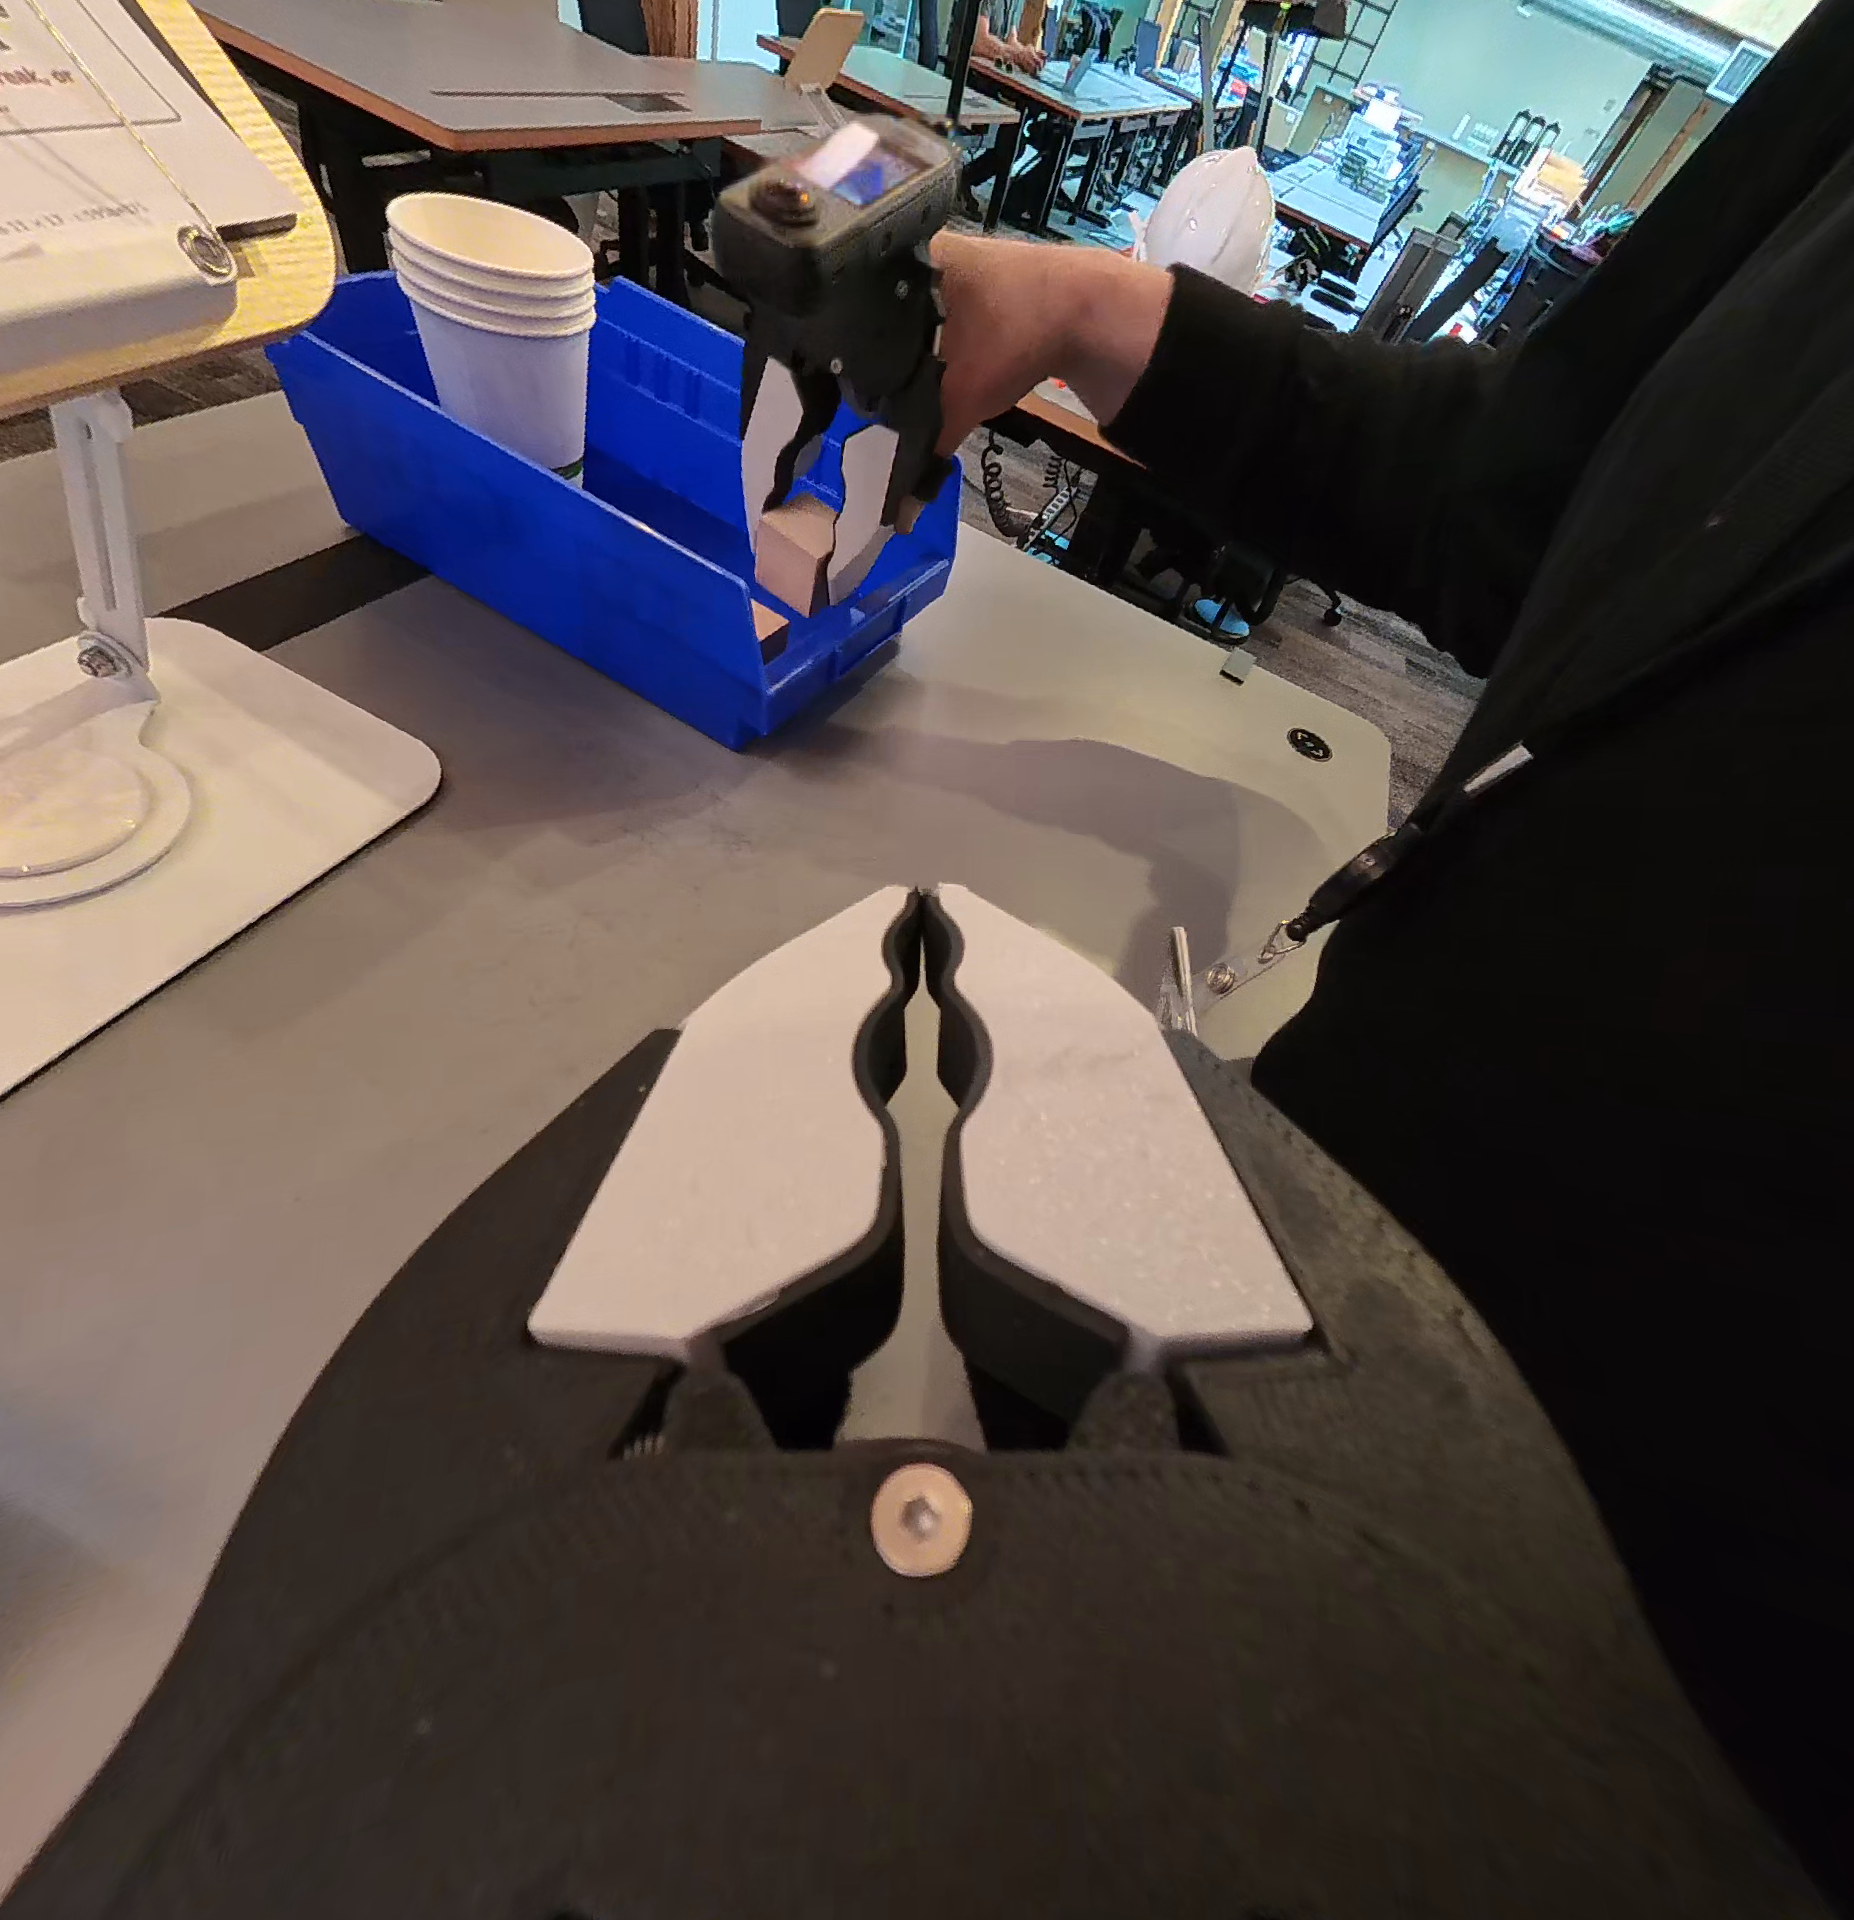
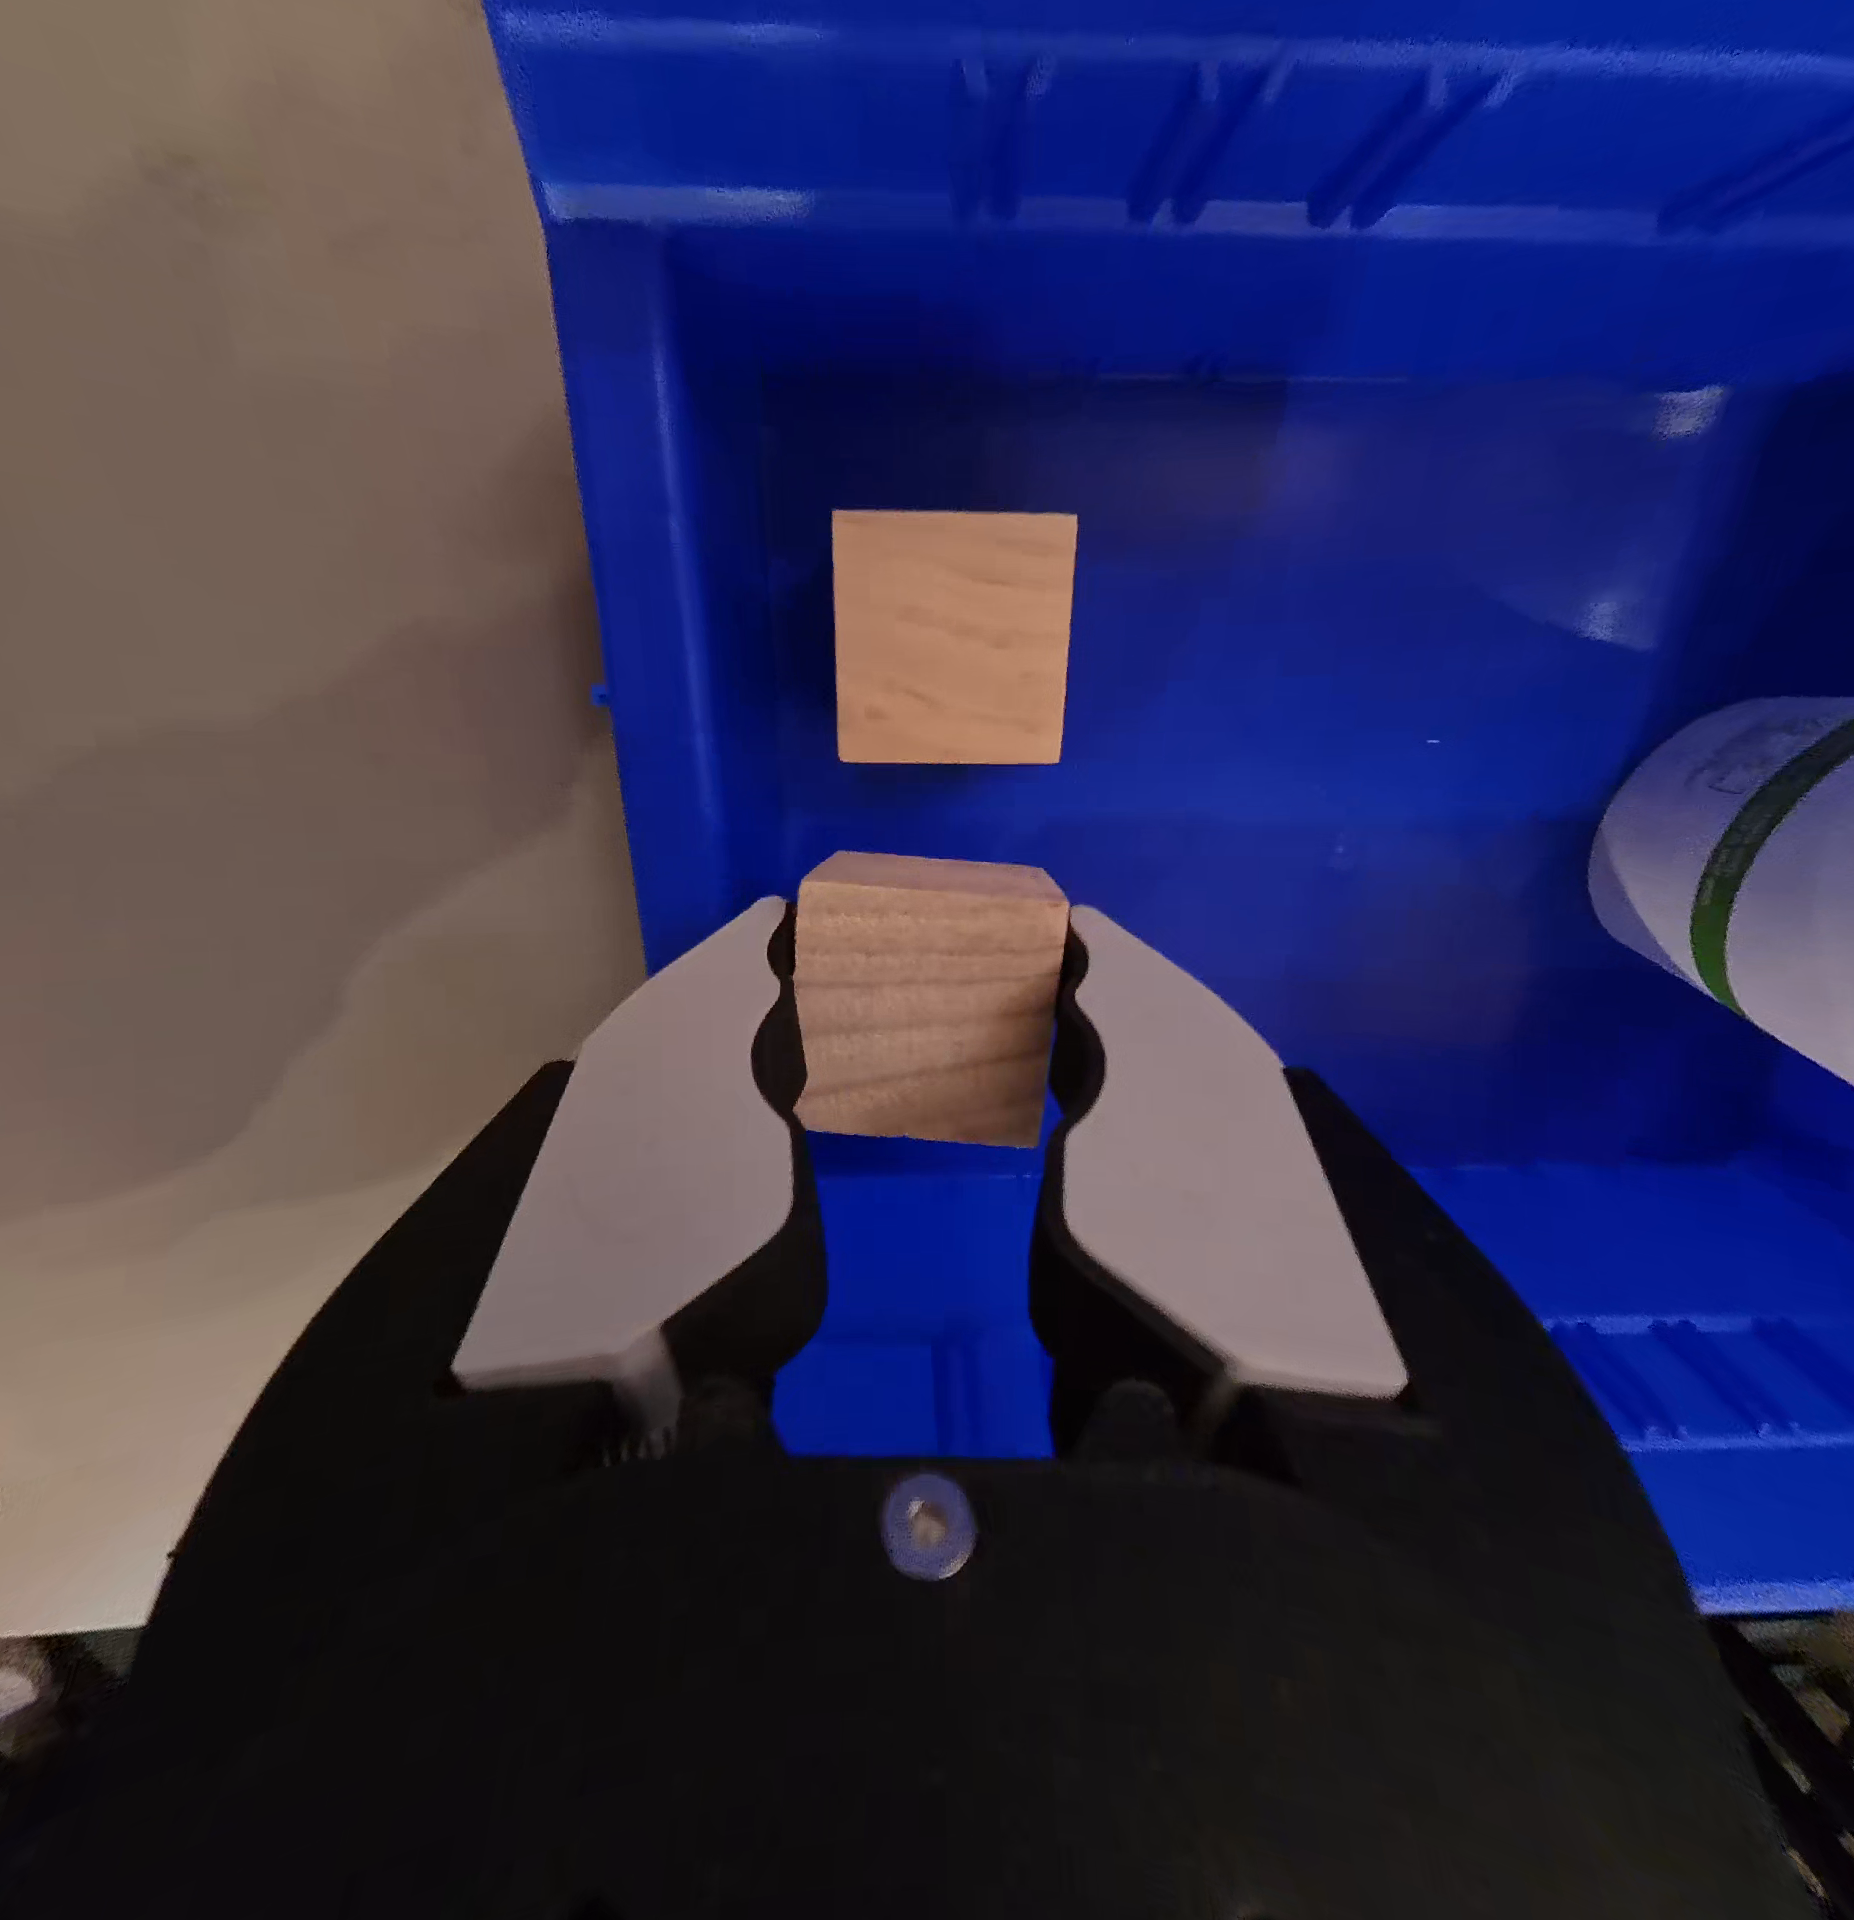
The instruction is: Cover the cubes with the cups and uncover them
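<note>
Pale wood, with the grain showing on its faces: the gripped cube (image 2: 928,1003) sits clamped between the two grey fingers (image 2: 674,1153) of the right gripper (image 2: 928,935), whose jaws are parted only as wide as the cube and press on its left and right sides. In the left wrist view the same gripper (image 1: 814,561) hangs point-down over the near end of the blue plastic bin (image 1: 549,561), held by a person's hand (image 1: 1037,332), with the cube (image 1: 793,556) raised above the bin floor at about the height of the bin's rim.

A second wooden cube (image 2: 952,636) lies flat on the bin floor, just beyond the held one and apart from it; in the left wrist view only a corner of it (image 1: 769,629) shows behind the bin's front lip. That makes two cubes in view.

At the far end of the same bin stands a stack of white paper cups (image 1: 502,322), nested upright with mouths up; four or five rims can be counted, the exact number is unclear. The bottom of the stack, with a green band, shows at the right edge of the right wrist view (image 2: 1775,873).

The left gripper (image 1: 921,904) hovers low over the grey table (image 1: 590,894), well apart from the bin, its jaws closed tip to tip with nothing between them.

On the table to the left stands a white stand (image 1: 206,790) carrying a tilted board. The person's black sleeve (image 1: 1318,416) and a lanyard clip (image 1: 1307,925) fill the right side.
</note>
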`<state>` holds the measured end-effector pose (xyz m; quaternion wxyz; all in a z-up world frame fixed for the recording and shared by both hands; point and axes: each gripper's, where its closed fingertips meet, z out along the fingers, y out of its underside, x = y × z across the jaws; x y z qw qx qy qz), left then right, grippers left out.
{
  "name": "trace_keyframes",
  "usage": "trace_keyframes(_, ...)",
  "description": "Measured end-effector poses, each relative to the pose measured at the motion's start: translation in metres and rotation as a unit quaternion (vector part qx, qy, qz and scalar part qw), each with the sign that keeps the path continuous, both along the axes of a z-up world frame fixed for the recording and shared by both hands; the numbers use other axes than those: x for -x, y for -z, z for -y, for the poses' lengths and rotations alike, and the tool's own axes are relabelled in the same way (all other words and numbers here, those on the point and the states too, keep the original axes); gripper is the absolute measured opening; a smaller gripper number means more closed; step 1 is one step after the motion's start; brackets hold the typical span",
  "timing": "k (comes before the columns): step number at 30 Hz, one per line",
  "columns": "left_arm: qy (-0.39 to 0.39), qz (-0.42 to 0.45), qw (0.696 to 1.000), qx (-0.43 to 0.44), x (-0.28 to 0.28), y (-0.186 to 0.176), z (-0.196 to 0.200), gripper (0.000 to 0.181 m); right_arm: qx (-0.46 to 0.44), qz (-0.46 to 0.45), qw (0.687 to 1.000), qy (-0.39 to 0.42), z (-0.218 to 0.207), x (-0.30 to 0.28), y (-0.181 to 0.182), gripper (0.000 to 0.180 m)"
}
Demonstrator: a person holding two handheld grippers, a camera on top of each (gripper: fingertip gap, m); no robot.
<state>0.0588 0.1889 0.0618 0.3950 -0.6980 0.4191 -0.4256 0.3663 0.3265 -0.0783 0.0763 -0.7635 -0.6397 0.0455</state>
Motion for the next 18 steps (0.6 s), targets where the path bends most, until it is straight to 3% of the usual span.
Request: trace_keyframes(18, 0.009, -0.013, 1.0, 0.007, -0.005, 0.005, -0.003, 0.0, 0.066, 0.035, 0.997, -0.018, 0.0, -0.004, 0.026, 0.046)
